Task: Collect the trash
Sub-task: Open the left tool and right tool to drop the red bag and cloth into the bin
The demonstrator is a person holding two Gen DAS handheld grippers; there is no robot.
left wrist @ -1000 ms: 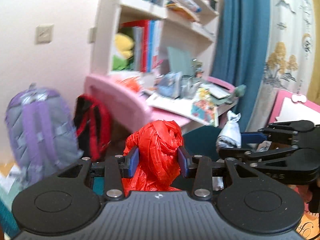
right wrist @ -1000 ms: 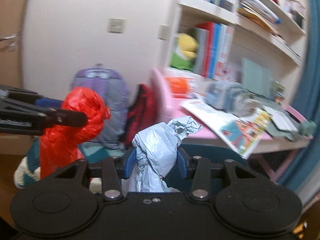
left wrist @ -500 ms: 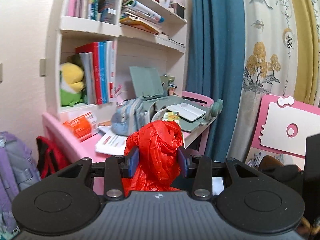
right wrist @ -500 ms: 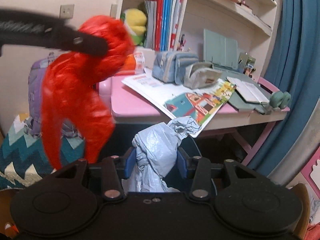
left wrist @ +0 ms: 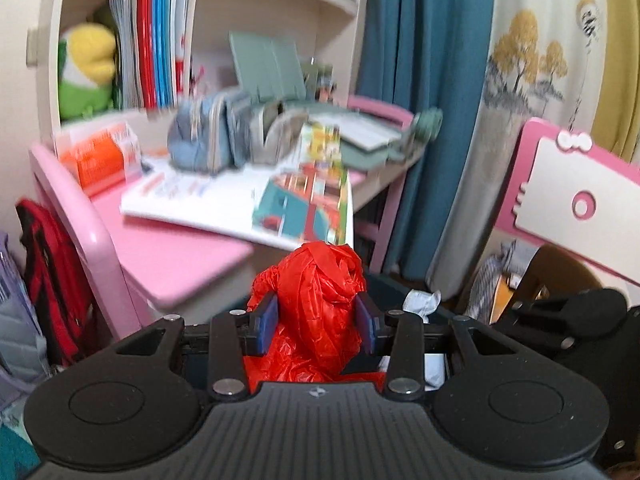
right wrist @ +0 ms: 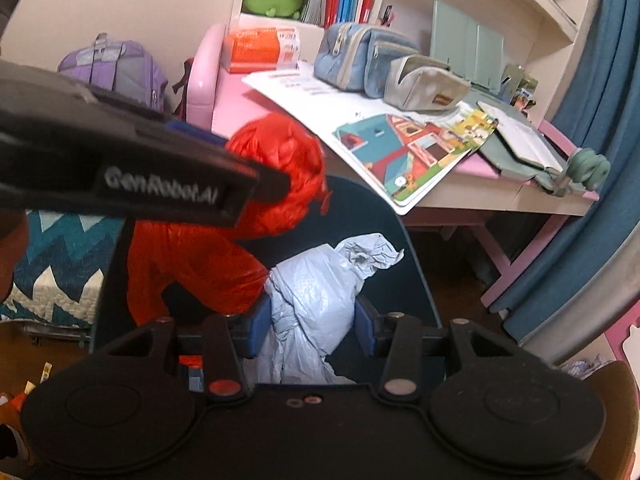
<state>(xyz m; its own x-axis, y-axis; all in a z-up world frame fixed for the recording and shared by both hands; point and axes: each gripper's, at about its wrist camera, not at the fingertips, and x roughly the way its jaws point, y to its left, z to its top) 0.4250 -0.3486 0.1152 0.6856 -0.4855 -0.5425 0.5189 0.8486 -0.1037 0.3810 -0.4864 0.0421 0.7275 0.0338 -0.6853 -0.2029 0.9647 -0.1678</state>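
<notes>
right wrist view: red bag (right wrist: 276,168) and grey bag (right wrist: 316,292), seemingly over a dark bin (right wrist: 416,276).

Soft, even indoor light fills both views, with no hard shadows and no glare. The left wrist view is smeared by motion blur: the books (left wrist: 154,36) at eleven o'clock and the desk (left wrist: 180,248) clutter streak sideways, while the red bag (left wrist: 316,304) stays sharp. The right wrist view is crisper. Fisheye bending curves the blue curtain (right wrist: 592,200) at three o'clock, and corners darken.
</notes>
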